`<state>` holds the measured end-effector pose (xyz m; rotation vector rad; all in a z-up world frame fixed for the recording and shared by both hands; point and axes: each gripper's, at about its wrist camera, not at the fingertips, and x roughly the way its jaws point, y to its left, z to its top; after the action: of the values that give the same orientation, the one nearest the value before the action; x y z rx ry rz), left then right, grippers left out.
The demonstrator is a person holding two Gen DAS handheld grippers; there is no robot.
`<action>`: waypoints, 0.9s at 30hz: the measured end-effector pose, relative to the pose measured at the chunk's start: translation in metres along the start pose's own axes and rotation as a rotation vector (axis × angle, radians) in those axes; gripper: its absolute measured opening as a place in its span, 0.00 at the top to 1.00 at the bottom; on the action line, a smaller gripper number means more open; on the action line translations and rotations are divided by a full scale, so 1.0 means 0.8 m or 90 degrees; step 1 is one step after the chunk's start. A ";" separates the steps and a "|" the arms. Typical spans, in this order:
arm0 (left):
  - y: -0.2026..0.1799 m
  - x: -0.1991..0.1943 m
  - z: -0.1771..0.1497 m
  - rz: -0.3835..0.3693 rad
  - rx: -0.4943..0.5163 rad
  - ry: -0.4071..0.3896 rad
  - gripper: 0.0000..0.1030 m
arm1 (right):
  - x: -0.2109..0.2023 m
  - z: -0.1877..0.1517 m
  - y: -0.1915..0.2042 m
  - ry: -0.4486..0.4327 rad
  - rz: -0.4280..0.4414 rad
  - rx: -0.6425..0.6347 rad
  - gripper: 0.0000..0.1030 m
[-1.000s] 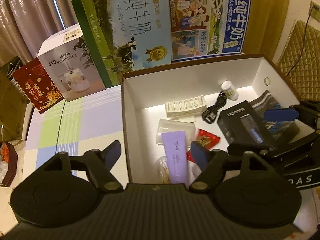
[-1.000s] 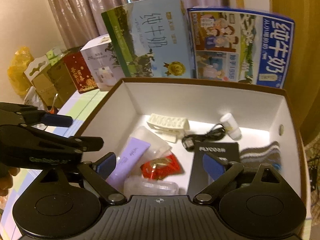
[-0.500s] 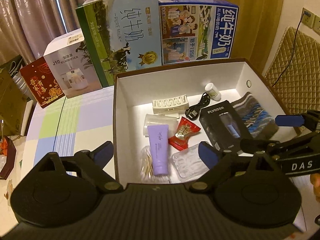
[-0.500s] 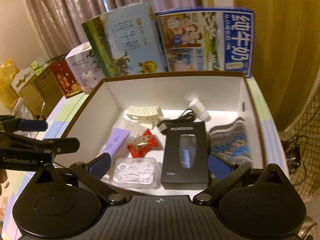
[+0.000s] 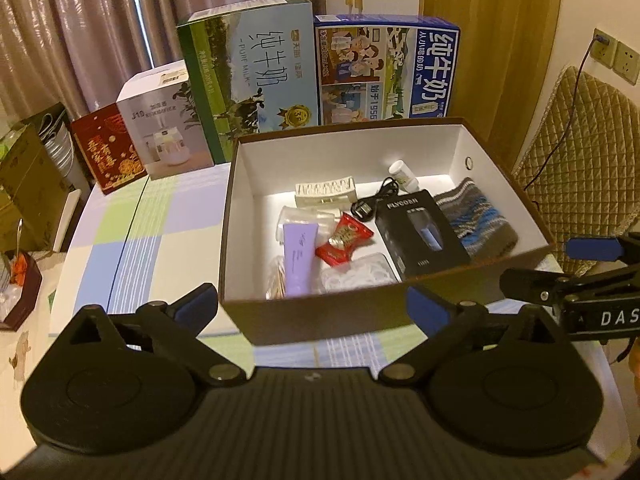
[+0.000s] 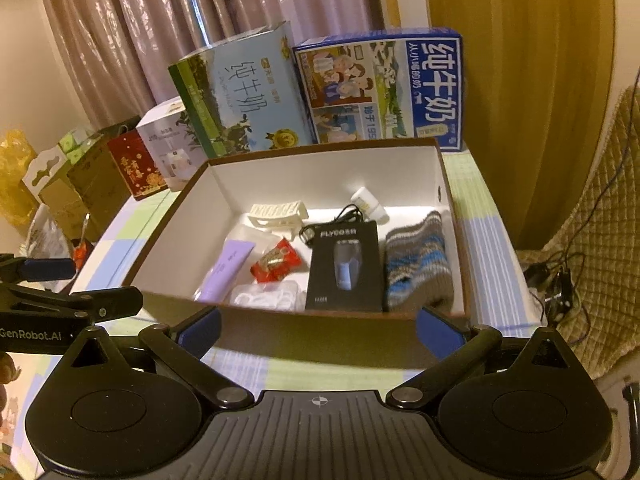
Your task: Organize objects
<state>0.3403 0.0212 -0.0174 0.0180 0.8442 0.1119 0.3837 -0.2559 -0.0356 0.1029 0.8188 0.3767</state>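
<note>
A brown box with white inside sits on the checked tablecloth and holds a purple tube, a red snack packet, a black shaver box, a striped knit sock, a cream hair clip, a black cable, a small white bottle and a clear floss pack. My left gripper and right gripper hover open and empty before the box's near wall.
Two milk cartons, a white humidifier box and a red gift box stand behind the brown box. Cardboard boxes crowd the left. A quilted chair with cables is at the right.
Both grippers have pulled back and up from inside the box to in front of its near wall. The things in the box lie as before.
</note>
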 end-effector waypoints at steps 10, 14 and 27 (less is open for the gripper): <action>-0.009 -0.058 -0.057 0.009 -0.029 -0.013 0.02 | -0.056 -0.048 0.008 0.010 0.016 0.000 0.02; -0.012 -0.082 -0.076 0.016 -0.026 -0.024 0.01 | -0.072 -0.062 0.011 0.013 0.015 0.001 0.02; 0.001 -0.141 -0.127 -0.013 -0.040 -0.015 0.01 | -0.135 -0.112 0.044 -0.007 -0.020 0.009 0.02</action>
<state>0.1901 0.0072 -0.0010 -0.0486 0.8162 0.1194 0.2412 -0.2676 -0.0140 0.1059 0.8111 0.3410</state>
